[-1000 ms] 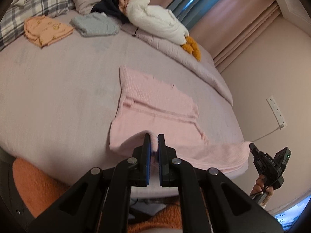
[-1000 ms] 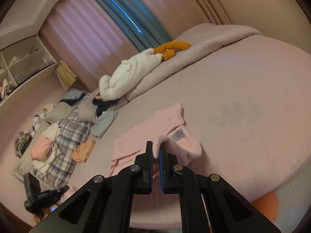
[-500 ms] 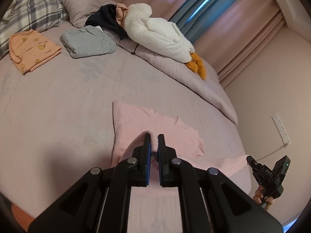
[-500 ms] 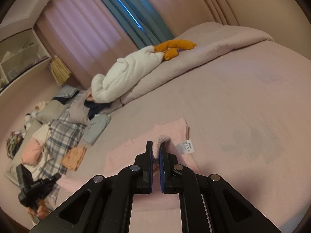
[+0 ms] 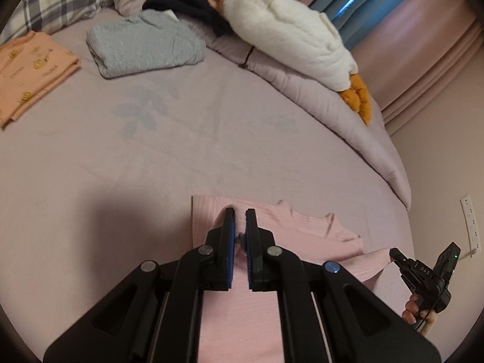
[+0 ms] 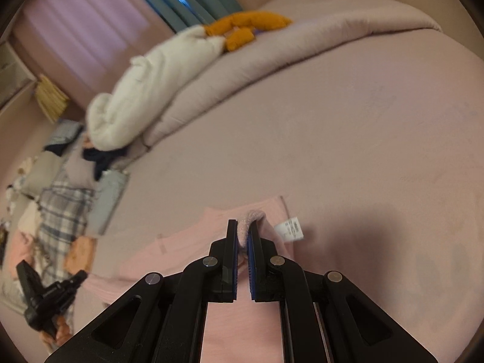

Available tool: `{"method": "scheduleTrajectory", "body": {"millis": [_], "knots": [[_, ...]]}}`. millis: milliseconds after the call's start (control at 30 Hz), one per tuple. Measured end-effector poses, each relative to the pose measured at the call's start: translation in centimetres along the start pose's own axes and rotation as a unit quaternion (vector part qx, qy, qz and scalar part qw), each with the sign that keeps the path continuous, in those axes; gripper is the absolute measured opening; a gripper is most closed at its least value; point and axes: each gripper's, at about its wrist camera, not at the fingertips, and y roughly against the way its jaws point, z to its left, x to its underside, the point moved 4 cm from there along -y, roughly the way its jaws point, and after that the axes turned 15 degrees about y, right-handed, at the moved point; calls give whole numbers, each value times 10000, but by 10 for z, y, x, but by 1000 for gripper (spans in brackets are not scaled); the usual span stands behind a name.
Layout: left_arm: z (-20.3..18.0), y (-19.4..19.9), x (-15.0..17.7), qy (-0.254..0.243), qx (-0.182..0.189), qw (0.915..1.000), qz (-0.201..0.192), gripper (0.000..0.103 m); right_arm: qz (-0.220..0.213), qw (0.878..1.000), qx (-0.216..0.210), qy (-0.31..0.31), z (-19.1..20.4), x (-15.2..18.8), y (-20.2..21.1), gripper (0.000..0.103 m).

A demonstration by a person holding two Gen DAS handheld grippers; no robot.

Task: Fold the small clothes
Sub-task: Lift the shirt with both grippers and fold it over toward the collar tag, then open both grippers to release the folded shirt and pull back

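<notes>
We have both claws clamped on the pink top (image 5: 272, 230), each pinching a bunched bit of its edge: the left claw (image 5: 239, 214) near one corner, the right claw (image 6: 243, 227) just beside the white label (image 6: 289, 229). The top lies on the bed (image 5: 211, 157), partly doubled over, with the held edge lifted above the layer beneath. Well apart, near the pillows, a grey piece (image 5: 145, 47) and an orange piece (image 5: 30, 69) already sit folded, so we judge this fold to be about midway.

What could go wrong: only a thin pinch of knit sits between each pair of pads, so a tug could slip a corner free and let that side drop crooked. If one hand travels further than the other, the edges will land skewed. The soft bedding may drag the lower layer along and wrinkle it. A sleeve trails toward the bed's edge in the left view and may stick out of the finished fold.
</notes>
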Motion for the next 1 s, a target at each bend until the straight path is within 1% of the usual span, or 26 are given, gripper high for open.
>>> {"method": "scheduleTrajectory", "body": {"millis": [67, 167, 267, 333, 400, 500, 633, 700, 733, 800, 867, 900, 967, 1000], "knots": [[3, -12, -5, 26, -82, 10000, 50, 6, 138, 9998, 148, 15, -2, -2, -14, 7], [5, -27, -12, 42, -159, 9998, 112, 6, 296, 9992, 261, -23, -5, -3, -30, 7], [6, -38, -16, -11, -187, 9997, 154, 6, 400, 9987, 318, -50, -10, -3, -41, 7], [9, -45, -19, -31, -277, 9995, 119, 6, 459, 9984, 324, -80, -14, -3, -45, 7], [12, -52, -21, 16, -332, 9993, 157, 6, 538, 9979, 333, -117, -17, 0, -50, 7], [17, -60, -23, 159, -276, 9992, 245, 7, 622, 9973, 338, -170, -21, -1, -58, 7], [23, -66, -25, 280, -336, 9987, 270, 8, 551, 9976, 371, -195, -24, -3, -59, 7], [23, -67, -25, 281, -364, 9986, 255, 11, 507, 9978, 346, -248, -26, -4, -59, 7], [23, -66, -25, 275, -374, 9986, 249, 14, 507, 9978, 346, -258, -26, -5, -60, 7], [22, -63, -27, 294, -372, 9987, 179, 26, 500, 9977, 355, -272, -26, -7, -58, 7], [21, -57, -29, 297, -359, 9989, 78, 54, 484, 9978, 387, -248, -25, -9, -56, 7], [20, -52, -30, 277, -334, 9991, 16, 58, 476, 9977, 421, -219, -24, -10, -55, 7], [18, -41, -31, 218, -252, 9994, -114, 60, 477, 9975, 520, -95, -21, -12, -52, 11], [18, -37, -32, 197, -228, 9995, -137, 60, 444, 9973, 590, -41, -19, -14, -51, 17]]}}
